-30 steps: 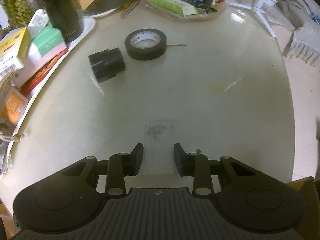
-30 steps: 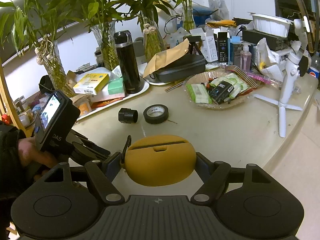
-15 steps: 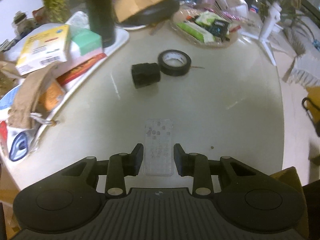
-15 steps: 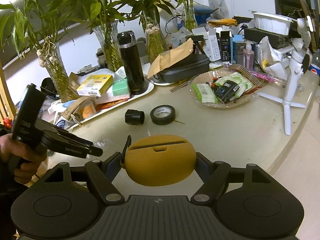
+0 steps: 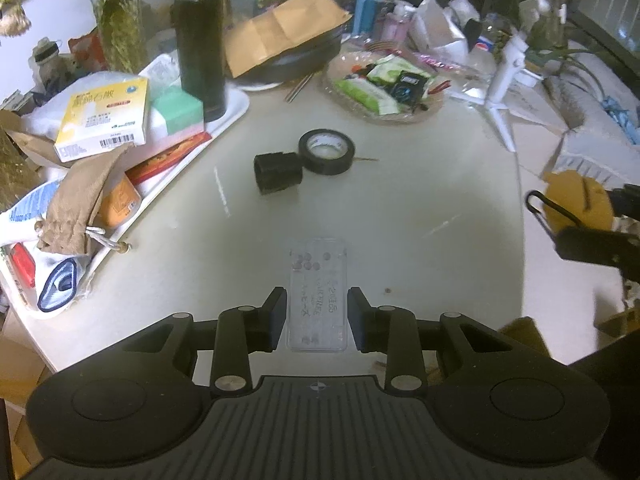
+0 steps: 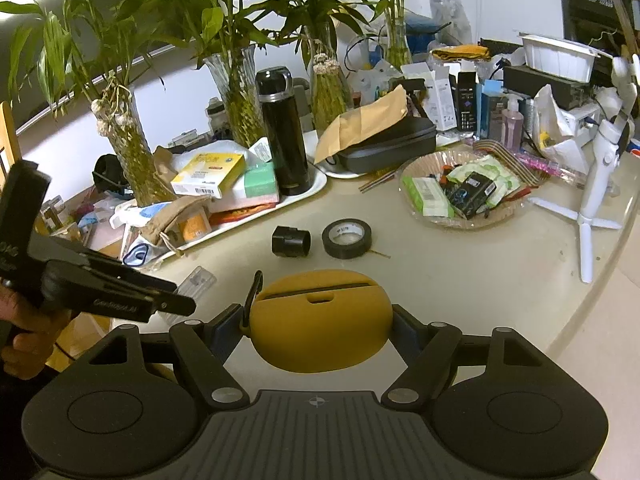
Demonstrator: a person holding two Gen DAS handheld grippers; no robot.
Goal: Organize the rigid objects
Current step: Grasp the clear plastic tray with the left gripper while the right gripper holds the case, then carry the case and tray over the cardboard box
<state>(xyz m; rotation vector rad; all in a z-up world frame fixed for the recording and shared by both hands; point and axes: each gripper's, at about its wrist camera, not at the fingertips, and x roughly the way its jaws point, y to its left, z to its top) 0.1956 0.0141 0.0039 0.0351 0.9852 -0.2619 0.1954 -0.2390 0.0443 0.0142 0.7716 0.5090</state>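
Observation:
My left gripper [image 5: 317,300] is shut on a clear flat plastic case [image 5: 316,268], which sticks out past the fingertips above the cream table [image 5: 400,208]. The right wrist view shows that gripper [image 6: 176,304] at the left, in a person's hand, with the clear case [image 6: 196,280] at its tip. My right gripper [image 6: 318,328] is shut on an ochre rounded case with a black clip [image 6: 320,316]; the left wrist view shows the ochre case [image 5: 576,204] past the table's right edge. A black tape roll [image 5: 326,152] [image 6: 346,238] and a black cylinder [image 5: 278,172] [image 6: 291,242] lie mid-table.
A white tray [image 5: 236,112] on the left holds boxes, a tan pouch and a tall black flask [image 5: 200,36]. A glass dish of packets [image 5: 384,88] and a white tripod [image 5: 504,80] stand at the back right. Vases of bamboo [image 6: 236,92] line the rear.
My left gripper has lifted and drawn back with the clear case held, so more of the table shows and the right gripper now appears at its right edge. The right gripper barely shifted.

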